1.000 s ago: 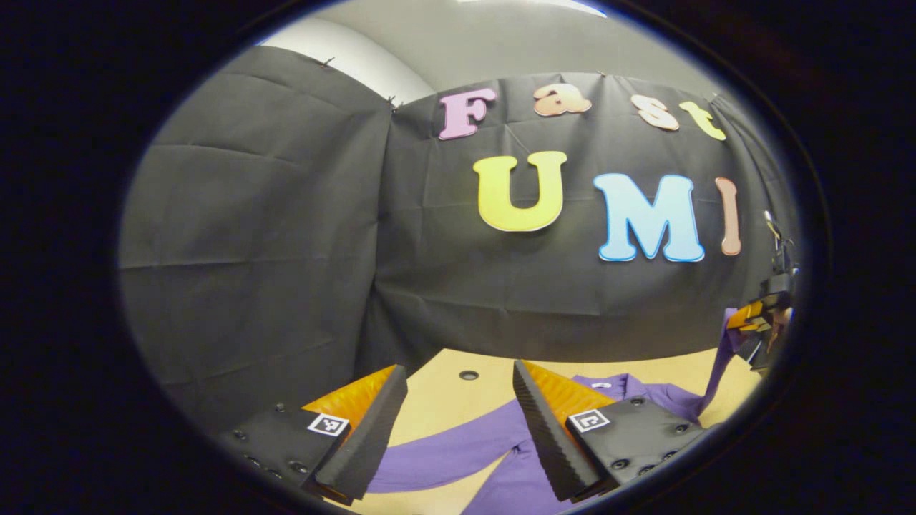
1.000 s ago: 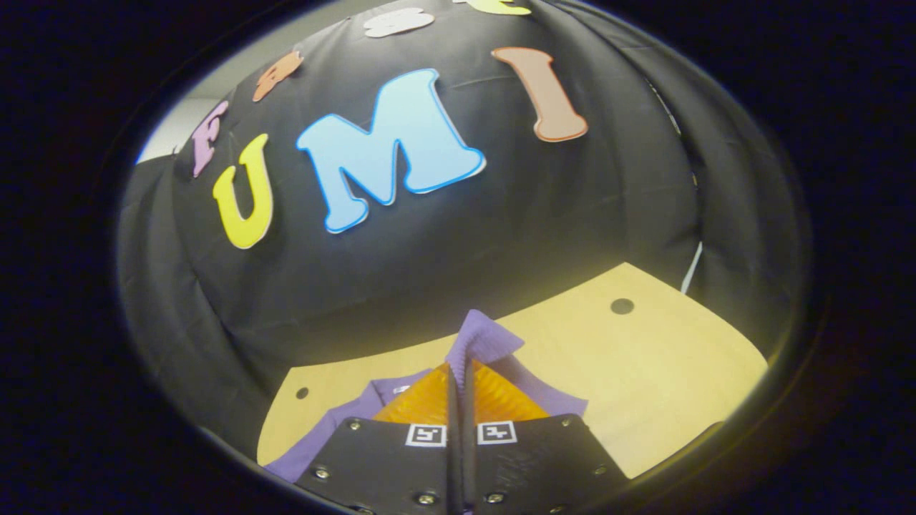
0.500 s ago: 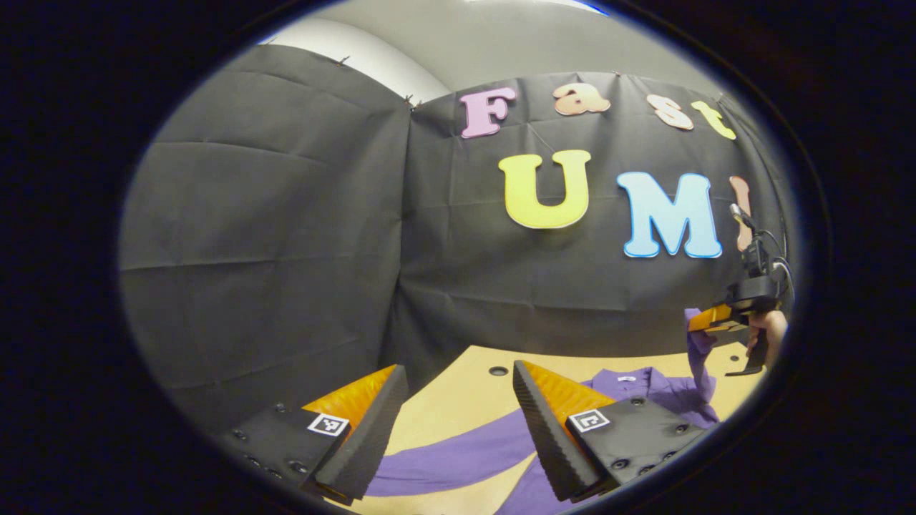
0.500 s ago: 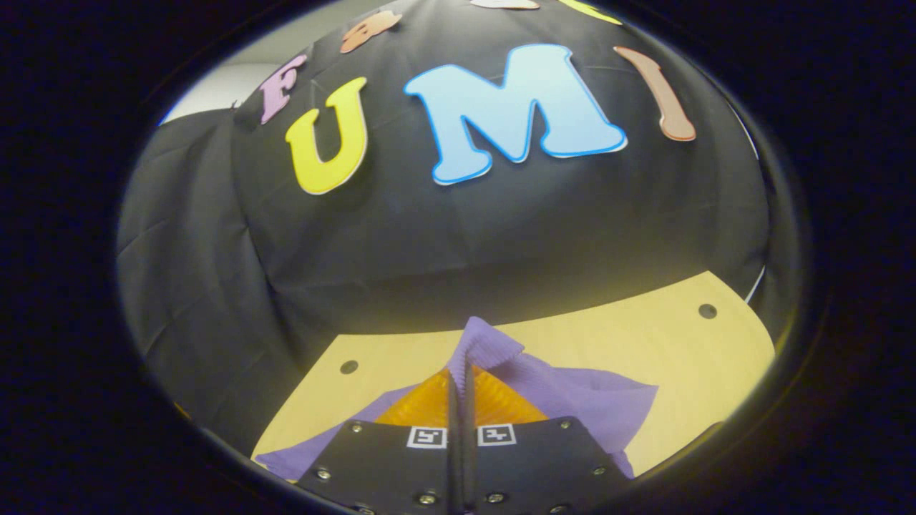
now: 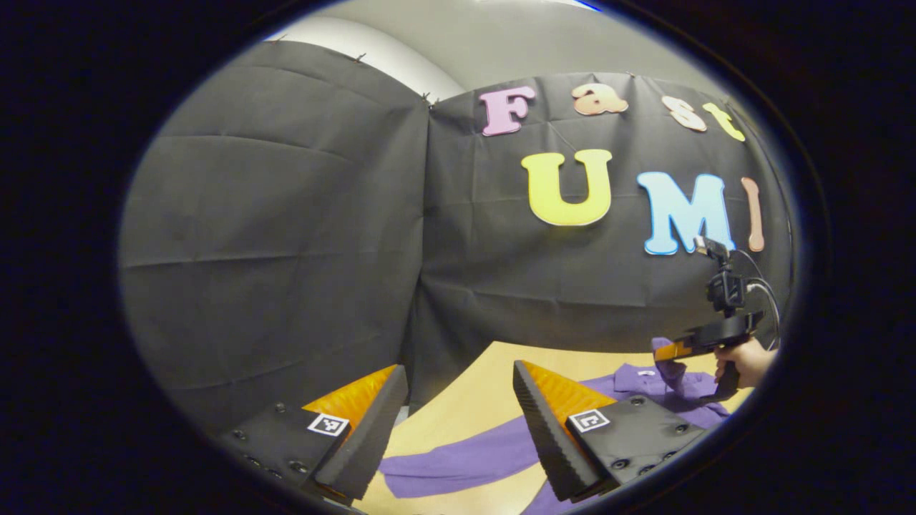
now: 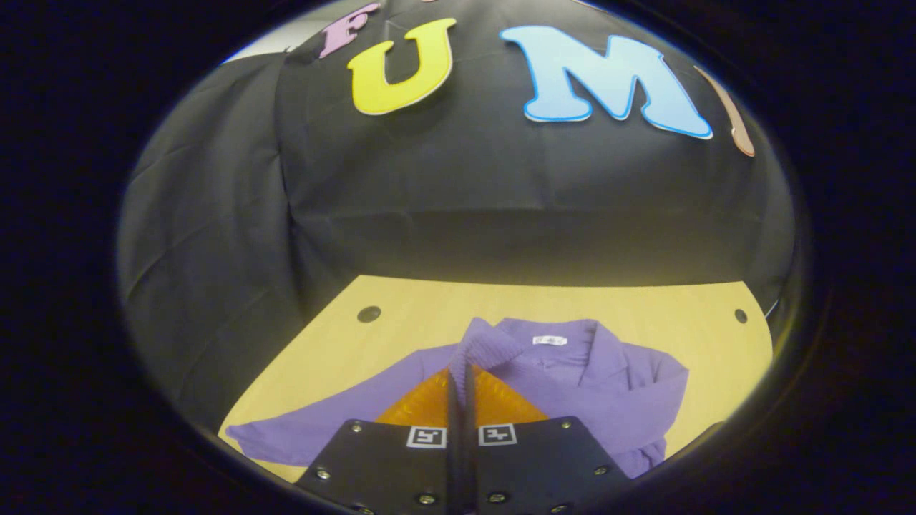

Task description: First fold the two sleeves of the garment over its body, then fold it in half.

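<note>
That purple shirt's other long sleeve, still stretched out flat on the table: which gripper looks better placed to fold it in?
Probably left. The left gripper is open and empty, right above the flat sleeve. The right gripper is shut on the other sleeve's cuff.

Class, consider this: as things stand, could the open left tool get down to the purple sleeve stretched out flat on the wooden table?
Probably yes. The left tool is open, and the flat purple sleeve lies on the light wooden table right below its fingers, with nothing between them.

Purple garment [image 6: 572, 386] flat, one sleeve [image 6: 472, 350] lifted
</note>
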Motion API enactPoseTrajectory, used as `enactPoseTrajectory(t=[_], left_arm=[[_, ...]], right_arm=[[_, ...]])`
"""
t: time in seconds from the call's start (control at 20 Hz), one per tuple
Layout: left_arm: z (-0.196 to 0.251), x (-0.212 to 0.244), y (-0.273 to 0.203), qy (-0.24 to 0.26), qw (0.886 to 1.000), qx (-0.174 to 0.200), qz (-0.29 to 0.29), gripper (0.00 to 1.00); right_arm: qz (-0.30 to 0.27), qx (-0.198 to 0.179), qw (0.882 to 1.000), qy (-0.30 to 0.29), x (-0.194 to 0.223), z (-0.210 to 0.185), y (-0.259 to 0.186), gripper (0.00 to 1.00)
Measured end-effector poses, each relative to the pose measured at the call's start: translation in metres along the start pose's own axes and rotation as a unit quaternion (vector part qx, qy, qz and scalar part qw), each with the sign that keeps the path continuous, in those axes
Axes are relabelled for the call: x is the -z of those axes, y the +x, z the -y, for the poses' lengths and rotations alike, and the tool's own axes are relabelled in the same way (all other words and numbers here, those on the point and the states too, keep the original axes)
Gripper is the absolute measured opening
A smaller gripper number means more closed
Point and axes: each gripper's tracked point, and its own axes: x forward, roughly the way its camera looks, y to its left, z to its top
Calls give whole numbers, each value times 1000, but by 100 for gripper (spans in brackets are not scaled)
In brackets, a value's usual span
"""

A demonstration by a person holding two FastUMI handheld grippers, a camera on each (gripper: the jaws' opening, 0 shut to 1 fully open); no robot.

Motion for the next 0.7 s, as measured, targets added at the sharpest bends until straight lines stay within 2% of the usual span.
enactPoseTrajectory(t=[0.25,0.5,0.55,0.6,0.7], left_arm=[[-20,17,-5,-7,1000,-21,-14,96],[-34,28,-14,-12,999,-38,-22,96],[-35,31,-15,-12,999,-41,-24,96],[-37,32,-16,-13,999,-43,-26,96],[-39,35,-19,-16,998,-47,-28,96]], right_arm=[[-50,7,998,-25,40,-17,24,2],[-64,0,997,-34,52,-28,34,6],[-65,-12,997,-30,53,-34,34,8],[-67,-22,997,-27,54,-40,34,12],[-61,-28,997,-32,52,-45,30,32]])
